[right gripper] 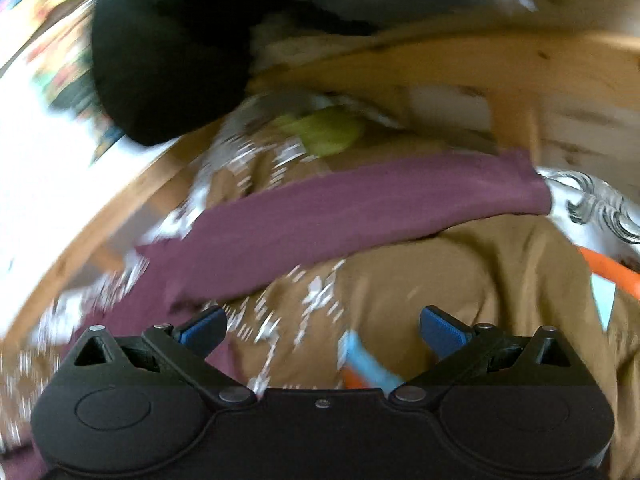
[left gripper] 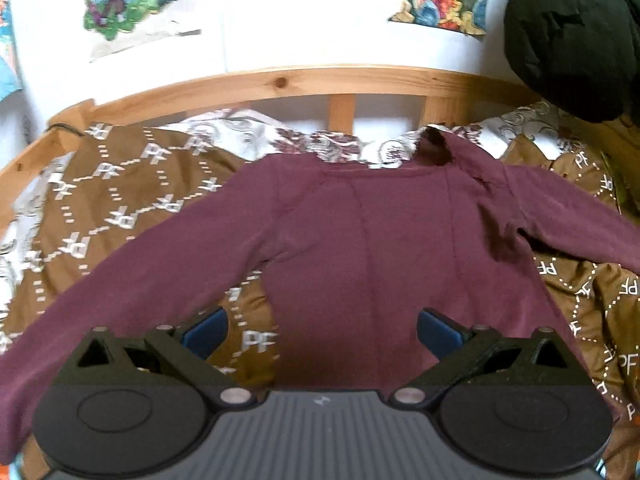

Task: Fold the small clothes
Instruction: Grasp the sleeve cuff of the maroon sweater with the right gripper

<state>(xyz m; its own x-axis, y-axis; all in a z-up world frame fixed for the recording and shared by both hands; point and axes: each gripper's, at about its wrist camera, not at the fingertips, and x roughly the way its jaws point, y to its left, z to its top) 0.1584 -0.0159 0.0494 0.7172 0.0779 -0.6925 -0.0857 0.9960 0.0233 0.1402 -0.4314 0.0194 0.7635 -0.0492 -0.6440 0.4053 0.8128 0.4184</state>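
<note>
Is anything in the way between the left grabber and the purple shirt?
No, nothing visible. The left gripper is open right over the bottom edge of the maroon shirt, which lies spread flat on the brown bedspread.

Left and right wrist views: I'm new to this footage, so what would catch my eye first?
A maroon long-sleeved top lies spread flat, sleeves out, on a brown patterned bedspread inside a wooden bed frame. The left gripper hovers at its hem, jaws wide. The blurred right view shows one sleeve beyond the open right gripper.
</note>
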